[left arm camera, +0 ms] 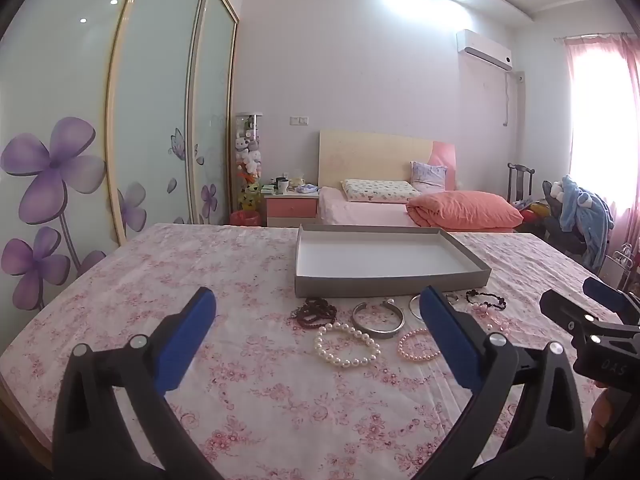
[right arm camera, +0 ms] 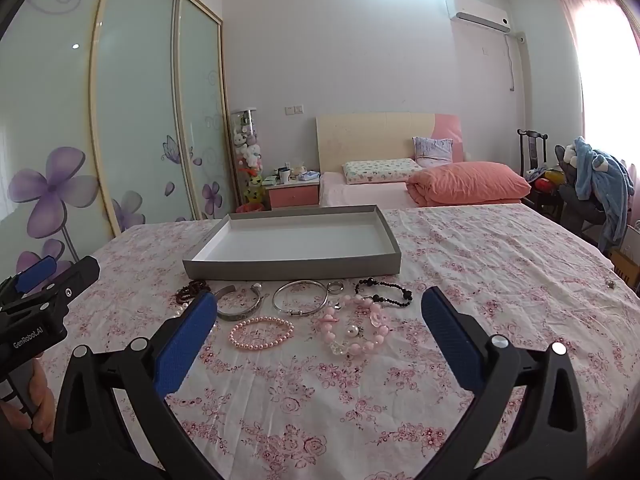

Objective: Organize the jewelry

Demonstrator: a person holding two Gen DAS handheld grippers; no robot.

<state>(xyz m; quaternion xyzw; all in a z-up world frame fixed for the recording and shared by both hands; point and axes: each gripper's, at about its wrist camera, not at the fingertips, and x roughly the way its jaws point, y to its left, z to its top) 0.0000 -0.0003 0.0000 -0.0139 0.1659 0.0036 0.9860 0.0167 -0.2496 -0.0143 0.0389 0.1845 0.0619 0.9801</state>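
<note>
Both grippers, left [left arm camera: 316,312] and right [right arm camera: 318,312], hover with jaws spread wide, grasping nothing. Bracelets lie on a floral cloth [right arm camera: 480,280] just in front of a grey tray [right arm camera: 292,266]: pearl bracelet [left arm camera: 347,344], pink bracelet [right arm camera: 261,332], silver bangle [right arm camera: 299,297].

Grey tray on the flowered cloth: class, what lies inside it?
Nothing: the tray shows only its bare white floor. Its near wall hides a thin strip of that floor. The bracelets lie outside, in front.
</note>
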